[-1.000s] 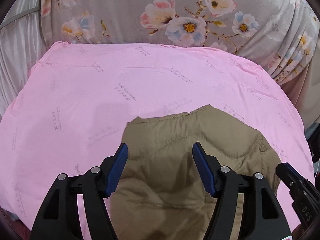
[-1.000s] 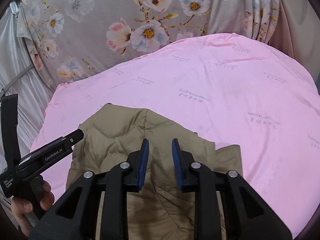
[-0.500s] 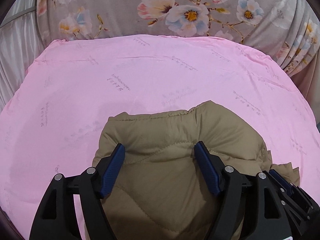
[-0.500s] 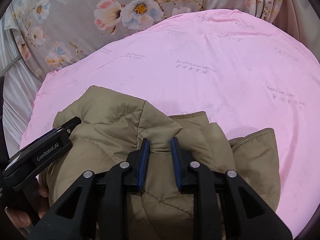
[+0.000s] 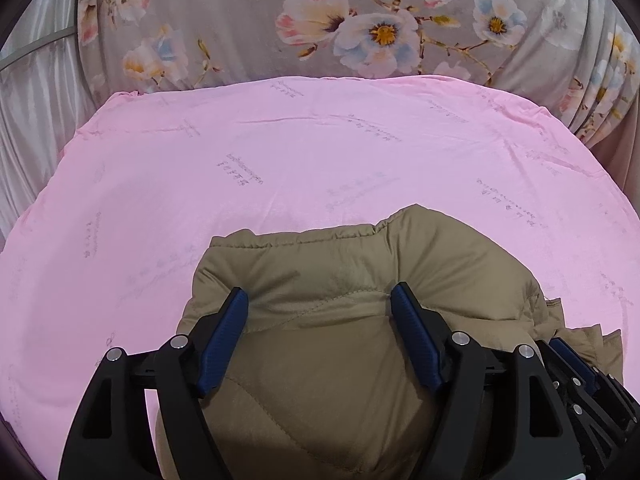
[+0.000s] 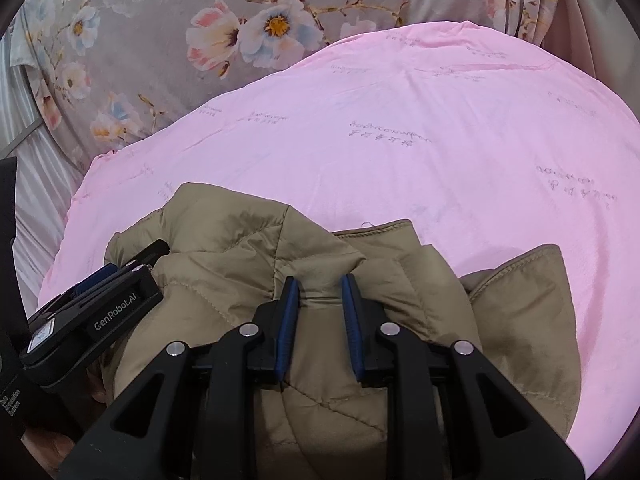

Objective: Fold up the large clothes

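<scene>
A tan quilted jacket (image 5: 352,280) lies bunched on a pink sheet (image 5: 280,152), near its front edge. My left gripper (image 5: 320,304) is open, its jaws wide apart and pressed down onto the jacket's top fold. In the right wrist view the jacket (image 6: 224,240) fills the lower middle, with a flap (image 6: 528,300) spread to the right. My right gripper (image 6: 320,284) has its jaws narrowly apart with a ridge of jacket fabric between the pads. The left gripper (image 6: 120,276) shows at the left, resting on the jacket.
A grey floral cover (image 5: 360,20) lies beyond the pink sheet. White pleated fabric (image 5: 28,92) hangs at the left. The pink sheet (image 6: 440,128) stretches far and right of the jacket. The right gripper's body (image 5: 580,384) sits close beside my left one.
Both grippers have moved forward and down onto the jacket. The jacket has been pushed into a puffier bundle. The two grippers have come closer together.
</scene>
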{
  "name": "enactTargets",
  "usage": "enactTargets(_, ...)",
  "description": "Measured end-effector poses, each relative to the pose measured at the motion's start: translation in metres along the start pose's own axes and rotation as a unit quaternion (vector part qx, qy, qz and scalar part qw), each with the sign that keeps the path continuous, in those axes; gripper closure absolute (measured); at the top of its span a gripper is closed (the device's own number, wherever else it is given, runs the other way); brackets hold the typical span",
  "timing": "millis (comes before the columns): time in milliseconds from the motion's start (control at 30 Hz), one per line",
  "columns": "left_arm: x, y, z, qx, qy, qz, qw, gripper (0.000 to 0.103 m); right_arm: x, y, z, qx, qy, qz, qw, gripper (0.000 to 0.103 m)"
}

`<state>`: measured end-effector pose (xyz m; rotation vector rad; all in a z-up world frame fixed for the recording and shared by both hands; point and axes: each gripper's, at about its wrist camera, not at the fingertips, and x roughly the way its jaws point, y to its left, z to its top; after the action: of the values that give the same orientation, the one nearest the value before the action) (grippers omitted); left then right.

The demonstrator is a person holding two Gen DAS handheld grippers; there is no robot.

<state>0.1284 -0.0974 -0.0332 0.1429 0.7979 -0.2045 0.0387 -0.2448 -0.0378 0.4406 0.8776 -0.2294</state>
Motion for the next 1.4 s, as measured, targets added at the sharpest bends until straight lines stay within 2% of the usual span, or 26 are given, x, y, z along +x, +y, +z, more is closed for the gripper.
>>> enactTargets(167, 0.0, 0.0, 0.001, -0.001, 0.003, -0.002, 1.0, 0.031, 0.0, -0.004, 0.001, 0.011, 0.001, 0.014, 1.0, 0.081)
enactTargets(300, -0.007, 0.008, 0.002, -0.018, 0.016, -0.024, 0.9994, 0.026, -0.008, -0.014, 0.003, 0.03, 0.003, 0.041, 0.999, 0.079)
enactTargets(367, -0.022, 0.02, 0.001, -0.032, 0.03, -0.045, 0.998, 0.026, -0.025, -0.019, 0.003, 0.042, 0.001, 0.05, 0.998, 0.071)
enactTargets(433, -0.045, 0.039, 0.0, -0.061, 0.035, -0.07, 0.9951, 0.026, -0.055, -0.034, 0.0, 0.076, -0.018, 0.077, 0.994, 0.046)
enactTargets(467, -0.055, 0.049, -0.001, -0.074, 0.033, -0.082, 0.9934, 0.026, -0.073, -0.045, -0.003, 0.095, -0.029, 0.091, 0.991, 0.044)
enactTargets(500, -0.07, 0.064, -0.003, -0.09, 0.029, -0.102, 0.9903, 0.026, -0.085, -0.055, -0.006, 0.106, -0.032, 0.097, 0.989, 0.042)
enactTargets(600, -0.09, 0.096, -0.011, -0.113, 0.043, -0.124, 0.9849, 0.025, -0.111, -0.09, -0.016, 0.135, -0.023, 0.1, 0.985, 0.036)
enactTargets(700, -0.088, 0.124, -0.028, -0.15, 0.081, -0.176, 0.9695, 0.025, -0.114, -0.126, -0.03, 0.184, 0.015, 0.118, 0.976, 0.036)
enactTargets(833, -0.074, 0.152, -0.052, -0.216, 0.119, -0.24, 0.9391, 0.025, -0.101, -0.156, -0.054, 0.239, 0.065, 0.165, 0.955, 0.036)
enactTargets(900, -0.071, 0.157, -0.06, -0.228, 0.127, -0.256, 0.9307, 0.025, -0.092, -0.163, -0.063, 0.256, 0.092, 0.176, 0.946, 0.036)
enactTargets(967, -0.071, 0.154, -0.066, -0.223, 0.132, -0.264, 0.929, 0.025, -0.087, -0.16, -0.068, 0.251, 0.104, 0.18, 0.945, 0.037)
enactTargets(1033, -0.067, 0.146, -0.071, -0.212, 0.141, -0.275, 0.927, 0.025, -0.087, -0.153, -0.068, 0.234, 0.106, 0.179, 0.95, 0.036)
enactTargets(1133, -0.058, 0.131, -0.075, -0.203, 0.155, -0.294, 0.9212, 0.025, -0.077, -0.138, -0.069, 0.22, 0.128, 0.199, 0.946, 0.036)
enactTargets(1167, -0.055, 0.128, -0.075, -0.203, 0.157, -0.302, 0.9179, 0.025, -0.074, -0.131, -0.068, 0.21, 0.131, 0.196, 0.949, 0.036)
enactTargets(1233, -0.052, 0.122, -0.074, -0.198, 0.157, -0.301, 0.9195, 0.02, -0.07, -0.121, -0.066, 0.199, 0.131, 0.191, 0.952, 0.035)
enactTargets(1267, -0.051, 0.12, -0.072, -0.196, 0.158, -0.303, 0.9193, 0.018, -0.067, -0.117, -0.065, 0.199, 0.132, 0.195, 0.951, 0.035)
enactTargets(1333, -0.047, 0.12, -0.071, -0.197, 0.162, -0.305, 0.9175, 0.016, -0.056, -0.109, -0.064, 0.207, 0.147, 0.227, 0.94, 0.035)
enactTargets(1400, -0.043, 0.123, -0.07, -0.202, 0.167, -0.314, 0.9125, 0.015, -0.049, -0.098, -0.061, 0.201, 0.151, 0.236, 0.939, 0.035)
